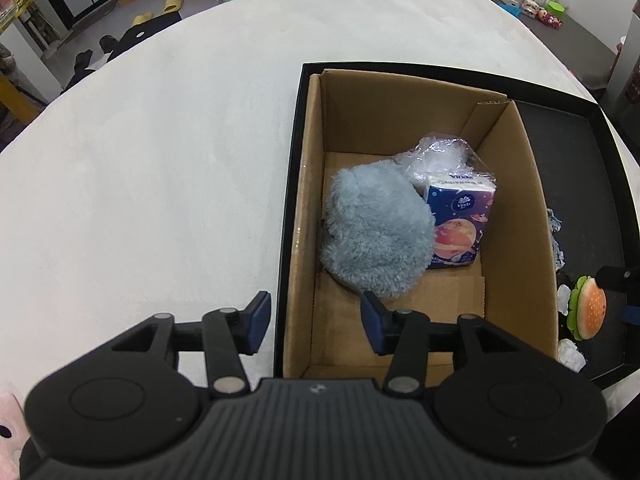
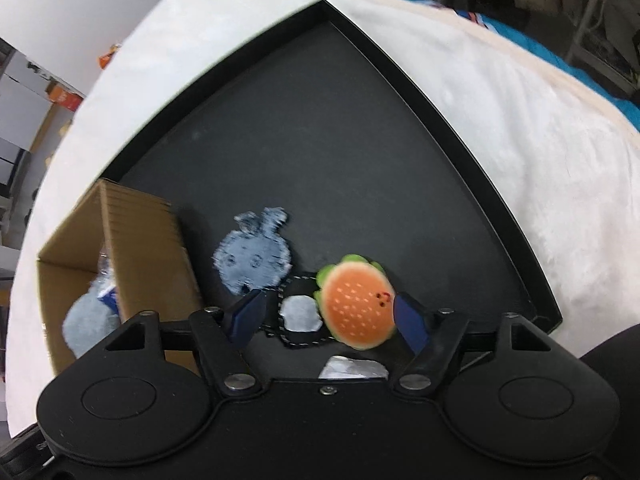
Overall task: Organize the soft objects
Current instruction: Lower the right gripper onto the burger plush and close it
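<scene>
White blanket (image 1: 140, 160) covers the surface at far left, nothing on it. Left gripper (image 1: 316, 326) spread wide, empty, hanging over the near left wall of the cardboard box (image 1: 524, 184); one finger outside the wall, the other inside, near the grey fluffy toy (image 1: 376, 236) but contact unclear. Looks parked there after a drop or just waiting.

Box stands inside the black tray (image 2: 400, 140), so sorted items collect in one spot. In the box: grey fluffy toy at left, tissue pack (image 1: 460, 224) leaning against it at right, crinkled plastic bag (image 1: 436, 156) behind both.

Right of the box, on the tray floor, unsorted things: blue bunny patch (image 2: 254, 258) just beside the box wall, a dark pouch with a grey patch (image 2: 300, 316), then the burger toy (image 2: 358, 308).

Right gripper (image 2: 326, 318) wide open, straddling pouch and burger toy; right finger (image 2: 410, 322) just beside the burger's edge, not clamped. Probably lining up to grab the burger next. View slightly blurred.
</scene>
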Action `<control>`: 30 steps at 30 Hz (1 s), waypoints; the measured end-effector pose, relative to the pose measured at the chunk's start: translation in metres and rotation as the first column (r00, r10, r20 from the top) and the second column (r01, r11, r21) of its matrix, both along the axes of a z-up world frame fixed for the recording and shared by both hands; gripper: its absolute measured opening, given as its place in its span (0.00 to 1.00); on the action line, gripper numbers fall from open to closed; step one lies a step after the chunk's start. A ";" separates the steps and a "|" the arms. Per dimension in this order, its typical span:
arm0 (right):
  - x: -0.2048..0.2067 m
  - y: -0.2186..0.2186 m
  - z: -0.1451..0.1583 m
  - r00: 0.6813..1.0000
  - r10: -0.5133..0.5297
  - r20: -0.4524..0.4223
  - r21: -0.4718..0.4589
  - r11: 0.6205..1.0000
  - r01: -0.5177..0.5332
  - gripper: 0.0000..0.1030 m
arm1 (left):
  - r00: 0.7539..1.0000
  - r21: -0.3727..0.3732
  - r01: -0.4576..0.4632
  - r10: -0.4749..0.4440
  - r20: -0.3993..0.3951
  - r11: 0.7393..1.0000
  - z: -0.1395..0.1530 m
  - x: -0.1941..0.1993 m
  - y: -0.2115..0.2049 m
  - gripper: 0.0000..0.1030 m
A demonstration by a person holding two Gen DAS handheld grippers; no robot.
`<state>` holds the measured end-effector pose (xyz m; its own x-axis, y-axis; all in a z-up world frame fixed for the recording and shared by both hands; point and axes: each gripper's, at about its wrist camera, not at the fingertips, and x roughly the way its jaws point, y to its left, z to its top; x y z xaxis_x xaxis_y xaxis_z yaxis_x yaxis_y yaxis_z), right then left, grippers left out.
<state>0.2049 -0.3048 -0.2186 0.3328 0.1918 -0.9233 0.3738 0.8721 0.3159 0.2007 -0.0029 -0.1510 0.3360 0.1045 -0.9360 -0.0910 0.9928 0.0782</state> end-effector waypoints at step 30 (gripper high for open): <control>-0.012 -0.034 -0.020 0.995 -0.092 0.023 0.067 0.994 0.090 0.30 | 1.000 0.096 -0.019 0.020 -0.015 0.995 0.003 -0.002 -0.017 0.54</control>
<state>0.1932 -0.3386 -0.2388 0.3757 0.2195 -0.9004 0.4414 0.8119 0.3821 0.1987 -0.0200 -0.1477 0.3181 0.2006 -0.9266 -0.1081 0.9787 0.1747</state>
